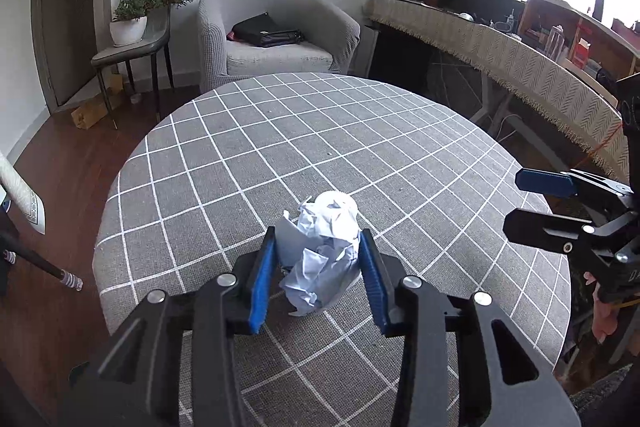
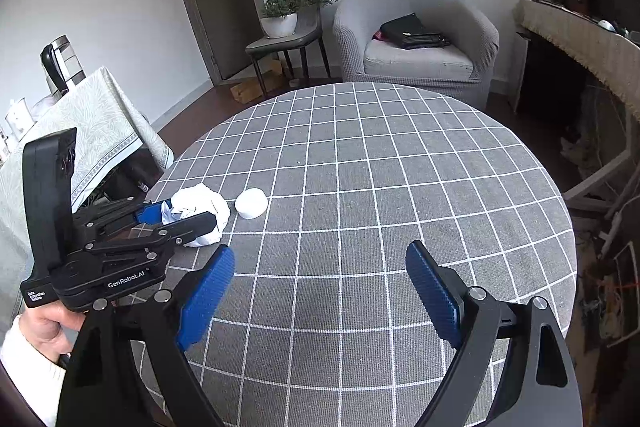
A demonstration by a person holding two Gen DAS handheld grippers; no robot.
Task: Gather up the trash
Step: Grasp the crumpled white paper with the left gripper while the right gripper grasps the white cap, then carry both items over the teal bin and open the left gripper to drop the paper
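A crumpled ball of white paper [image 1: 322, 259] lies on the round table with the grey checked cloth [image 1: 360, 147]. My left gripper [image 1: 318, 259] is shut on the paper, its blue pads against both sides. The paper [image 2: 198, 213] and the left gripper [image 2: 176, 217] also show at the left of the right wrist view. A small white round object [image 2: 251, 203] sits on the cloth just right of the paper; in the left wrist view it peeks out behind the paper [image 1: 338, 197]. My right gripper [image 2: 320, 267] is open and empty above the table's near side.
A grey armchair [image 1: 276, 35] with a black bag [image 1: 266, 31] stands beyond the table. A chair with a potted plant [image 1: 132, 19] is at the back left. A long cloth-covered desk [image 1: 520, 59] runs along the right. A cloth-covered side table [image 2: 80, 131] stands left.
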